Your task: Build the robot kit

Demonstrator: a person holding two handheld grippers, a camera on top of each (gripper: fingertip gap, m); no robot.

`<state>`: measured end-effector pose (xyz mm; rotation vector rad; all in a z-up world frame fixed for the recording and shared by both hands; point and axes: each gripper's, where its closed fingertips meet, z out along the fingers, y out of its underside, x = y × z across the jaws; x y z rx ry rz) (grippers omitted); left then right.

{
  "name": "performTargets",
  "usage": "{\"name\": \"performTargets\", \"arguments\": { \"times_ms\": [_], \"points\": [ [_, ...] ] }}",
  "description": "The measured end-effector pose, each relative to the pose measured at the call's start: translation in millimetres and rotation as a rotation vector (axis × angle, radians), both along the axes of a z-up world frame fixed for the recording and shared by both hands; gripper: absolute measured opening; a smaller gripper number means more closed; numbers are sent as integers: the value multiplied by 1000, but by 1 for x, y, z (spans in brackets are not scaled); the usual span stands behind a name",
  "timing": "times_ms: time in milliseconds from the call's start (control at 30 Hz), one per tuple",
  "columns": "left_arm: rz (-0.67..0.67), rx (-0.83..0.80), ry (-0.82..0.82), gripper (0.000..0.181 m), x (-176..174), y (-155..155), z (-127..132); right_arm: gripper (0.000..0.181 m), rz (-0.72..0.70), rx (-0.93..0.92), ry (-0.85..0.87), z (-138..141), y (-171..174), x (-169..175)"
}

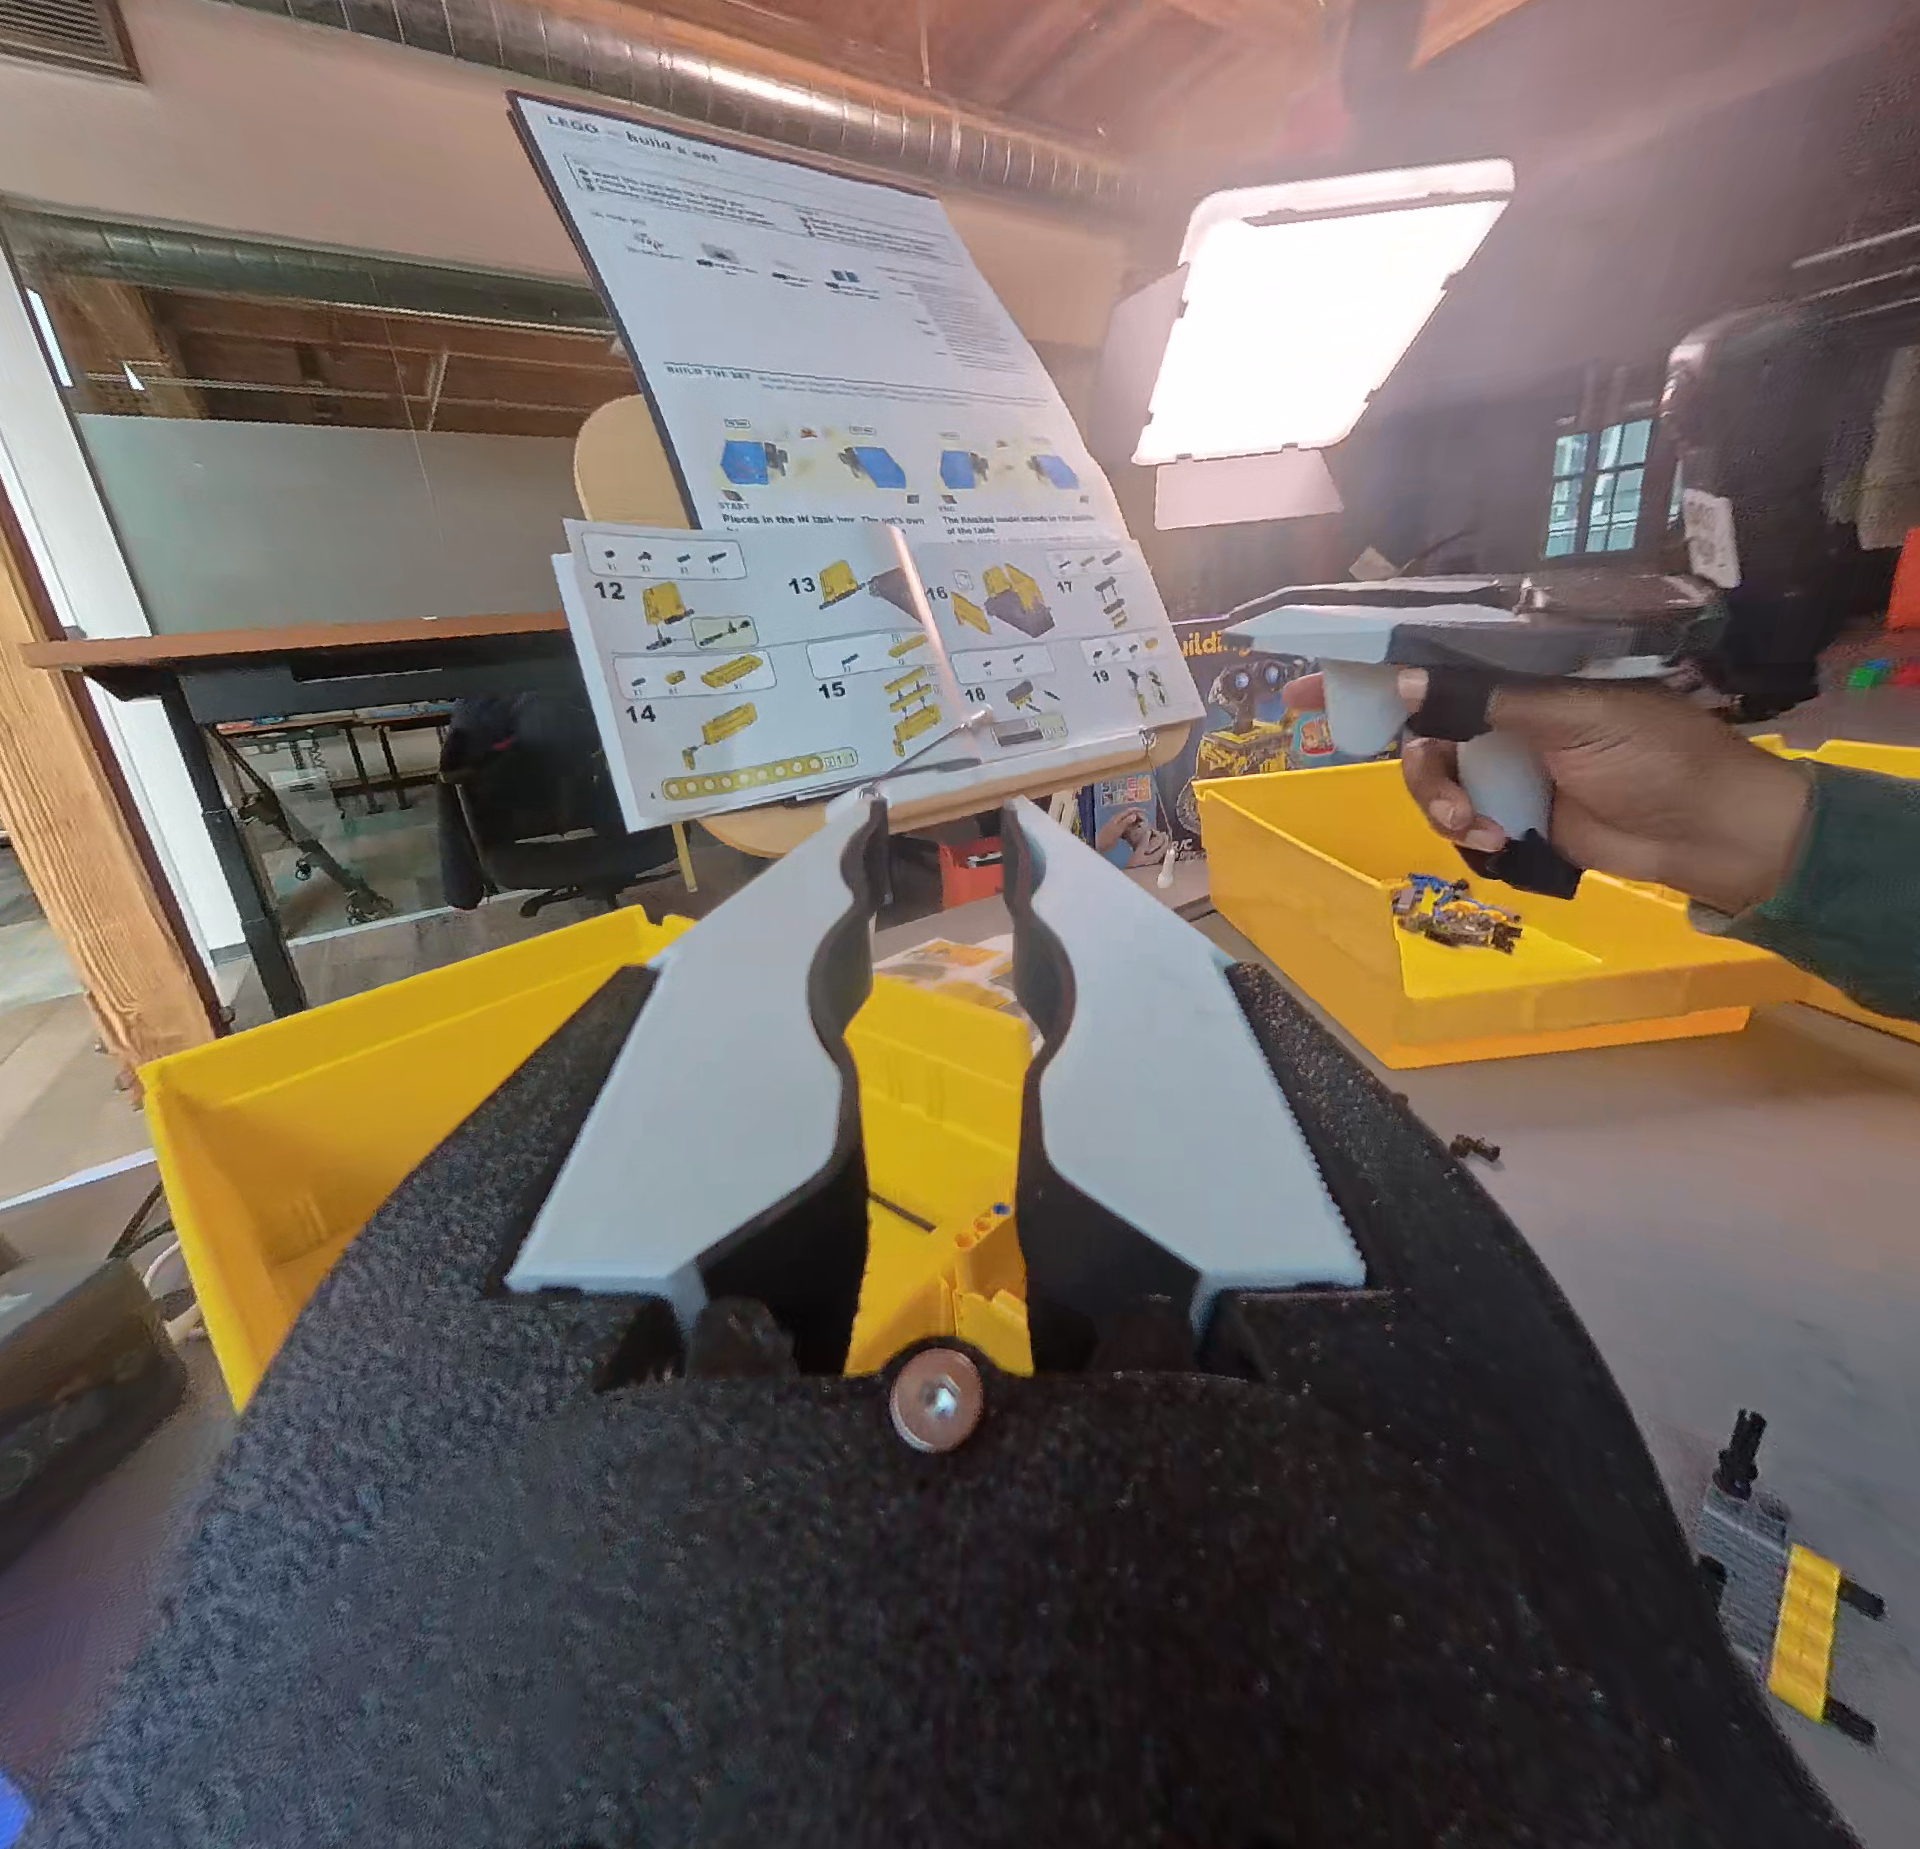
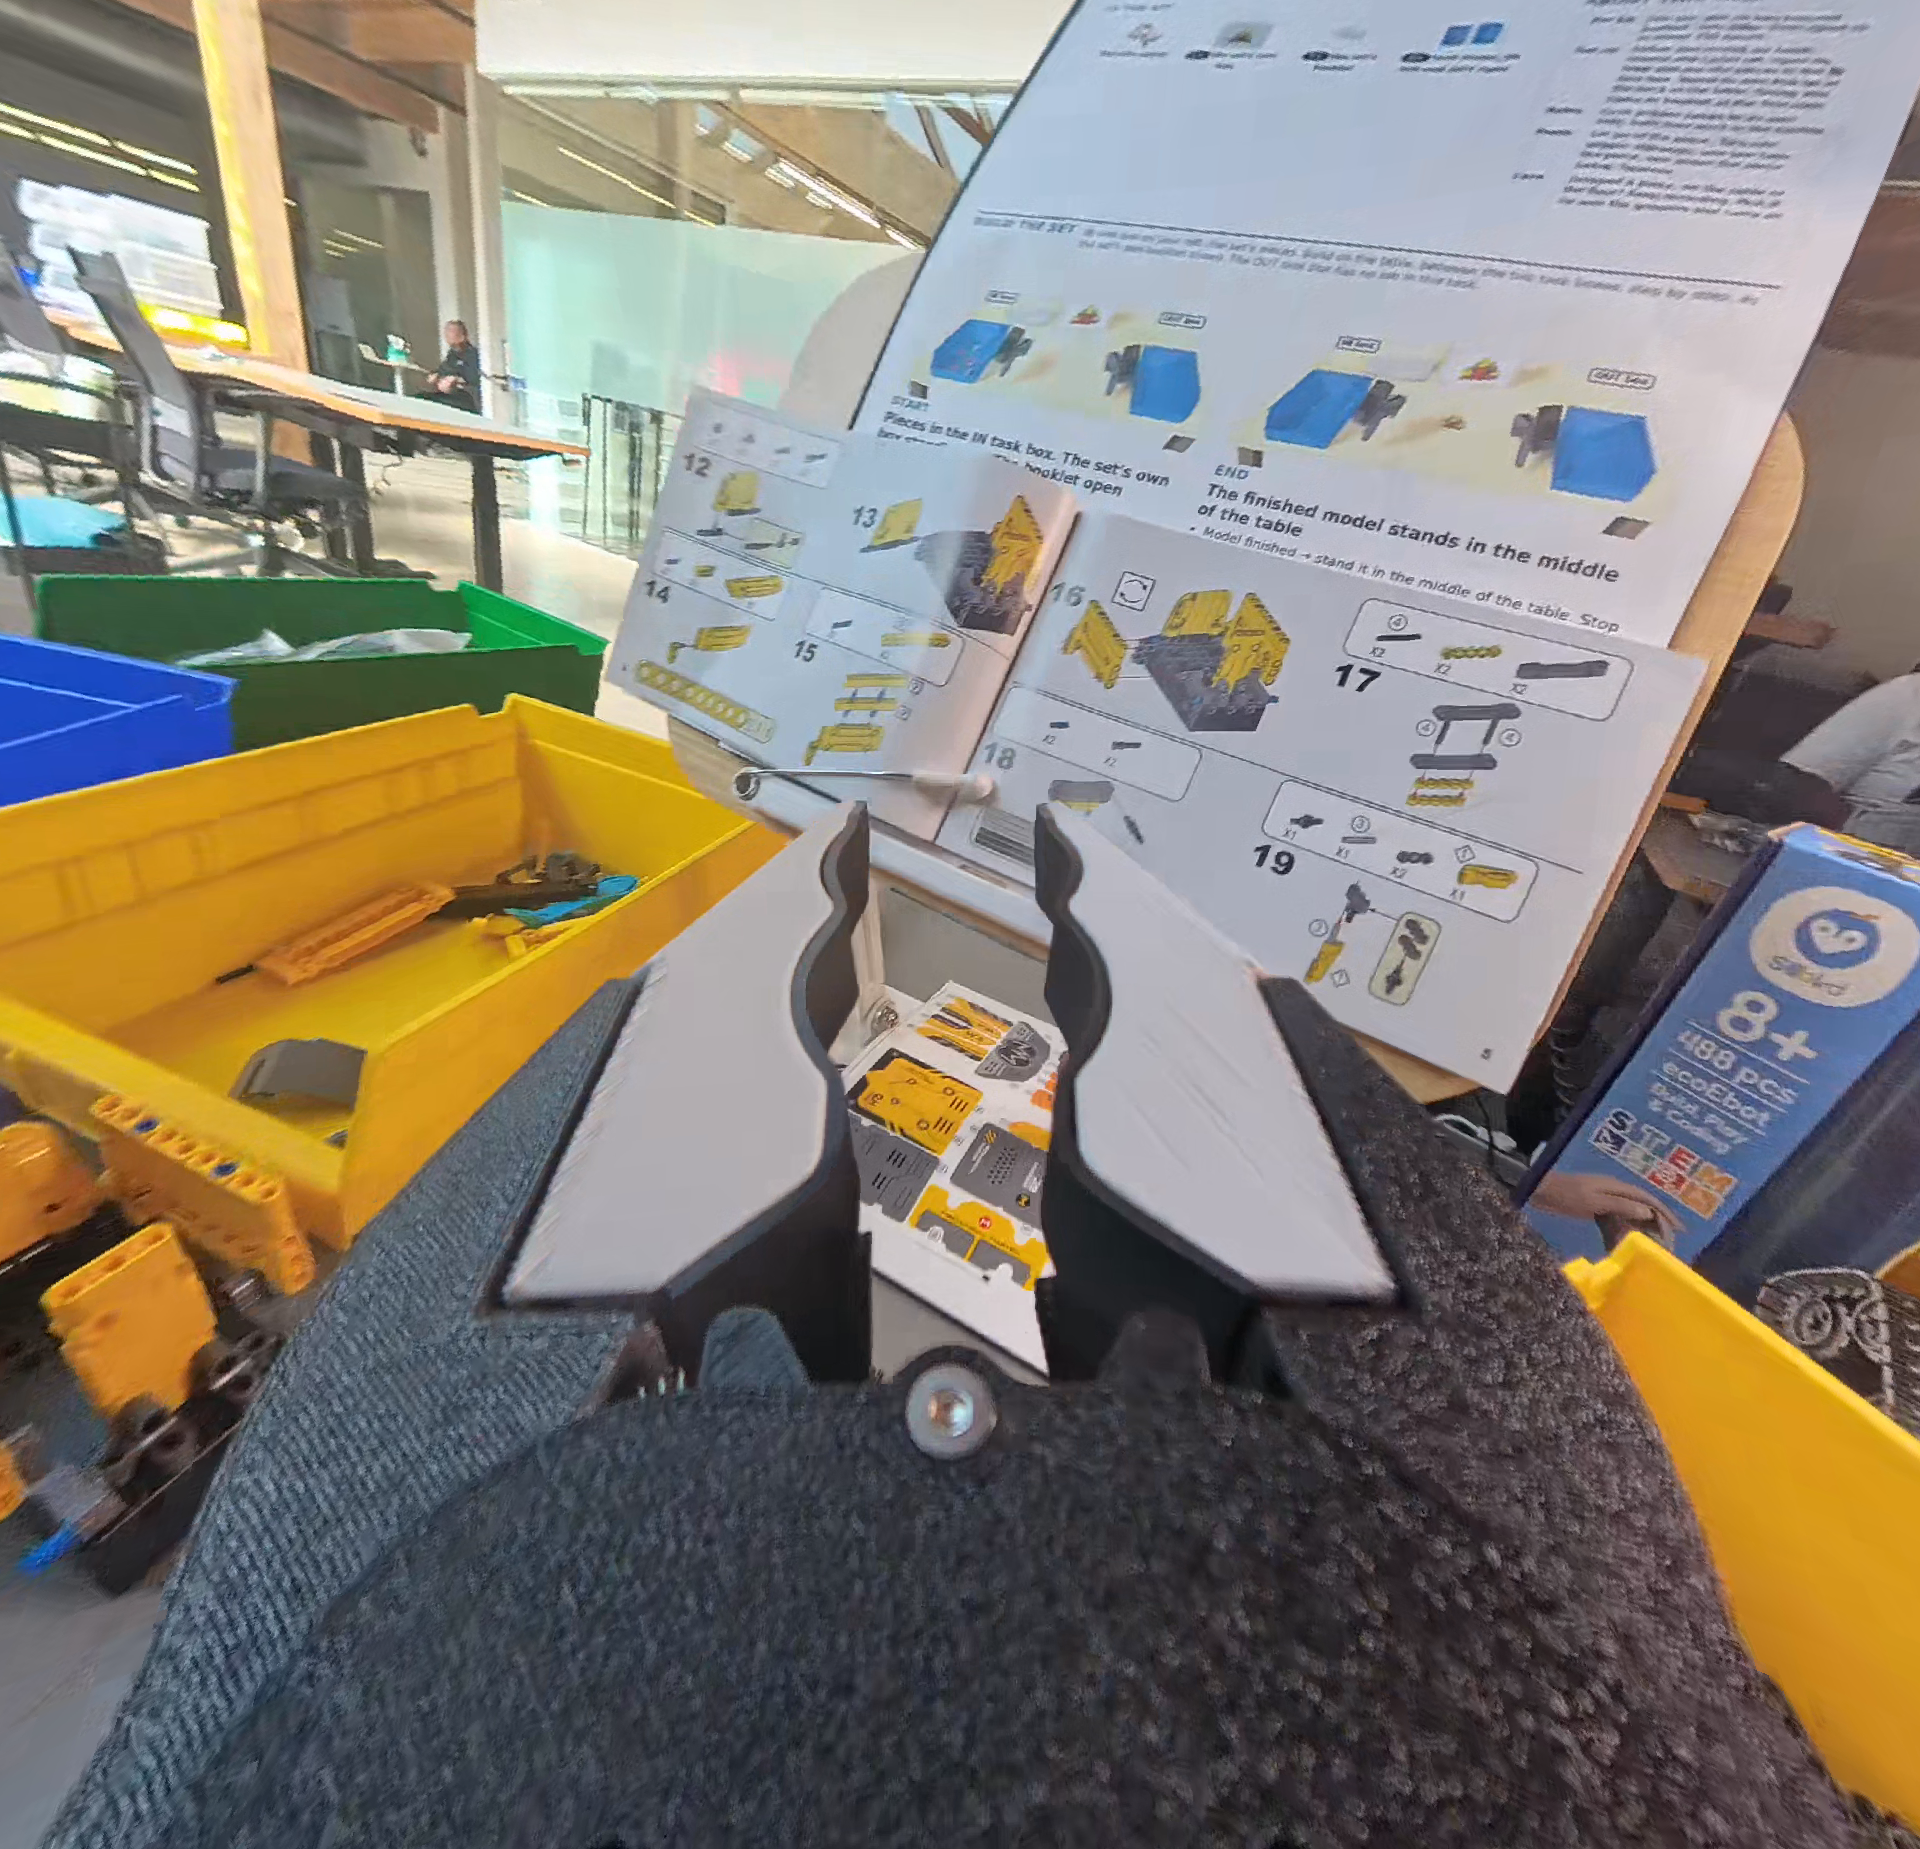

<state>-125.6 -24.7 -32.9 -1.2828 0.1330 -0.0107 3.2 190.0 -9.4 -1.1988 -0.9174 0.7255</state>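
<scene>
Desk [image 1: 1558, 1176]: grey top carrying everything; both claws hang above it, aimed up toward the stand rather than down.
Instruction sheet [image 2: 1403, 241]: tall printed page leaning back on a wooden stand, straight ahead of both claws.
Booklet [image 2: 1247, 719]: lies open across the stand's ledge below the sheet, long axis left to right, pinned by a wire page holder [image 2: 862, 776]; it sits just beyond the right claw's tips and farther from the left's.
Left yellow bin [image 1: 312, 1124]: directly under and ahead of the left claw, loose yellow and dark pieces inside.
Right yellow bin [image 1: 1455, 926]: off to the right, a small heap of parts in it.
Left claw [image 1: 940, 823]: jaws parted a moderate gap, nothing between them.
Right claw [image 2: 951, 828]: also parted, empty; a sticker sheet [image 2: 956, 1124] shows on the desk through the gap.
Nearer claw: the right one looks closer to the booklet.
Left view only: the hand [image 1: 1621, 791] gripping the right claw's handle, and a small grey-and-yellow assembly [image 1: 1787, 1591] on the desk.
Right view only: blue bin [image 2: 94, 708], green bin [image 2: 312, 646], a blue product box [image 2: 1745, 1051], and yellow beams [image 2: 197, 1176] beside the left bin.
</scene>
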Motion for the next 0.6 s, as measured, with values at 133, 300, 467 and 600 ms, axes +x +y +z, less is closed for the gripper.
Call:
{"name": "performTargets", "arguments": {
  "times_ms": [133, 300, 467, 600],
  "points": [
    [11, 44, 11, 0, -6, 11, 18, 28, -26, -80, -14, 5, 36, -28],
    [-51, 19, 39, 0, 1, 22, 10, 26, -50, -126, -20, 0, 67, -47],
    [-85, -63, 41, 0, 7, 22, -21, 24, -72, -107, -89, -15, 81, -33],
    [-116, -137, -48, 0, 8, 22, -44, 24, -68, -105, -117, -19, 84, -29]
  ]
}}
